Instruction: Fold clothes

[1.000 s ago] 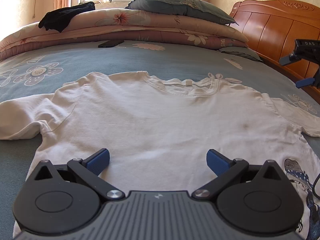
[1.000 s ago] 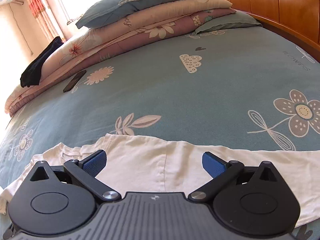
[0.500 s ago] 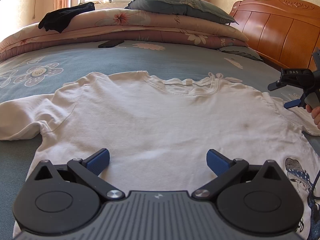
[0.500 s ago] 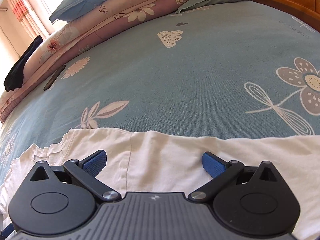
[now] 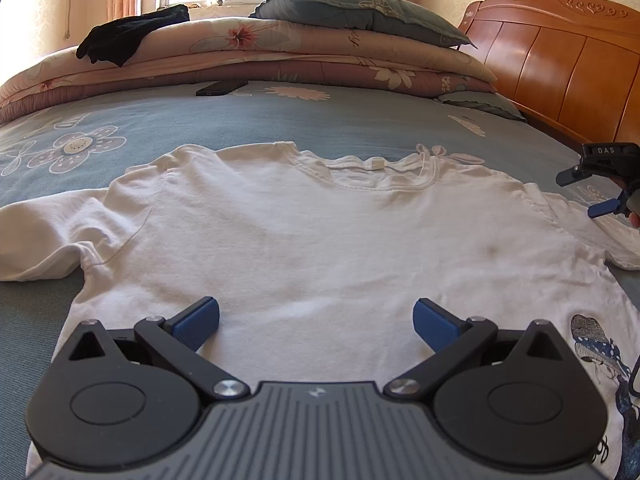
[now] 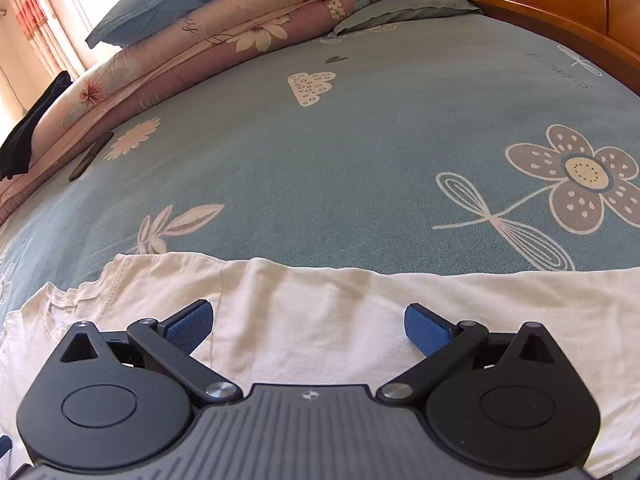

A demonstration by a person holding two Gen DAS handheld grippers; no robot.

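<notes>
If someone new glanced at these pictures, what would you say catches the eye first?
A white T-shirt lies spread flat across the blue flowered bedsheet, right before the open left gripper. The open right gripper hovers over one sleeve. Behind, folded quilts and a pillow are stacked under the window.

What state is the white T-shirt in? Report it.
Spread flat, unfolded: the white T-shirt lies open on the bed, both sleeves out.

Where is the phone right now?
In the left wrist view, the phone lies on the blue bedsheet, far left, against the folded quilts, beyond the white T-shirt.
</notes>
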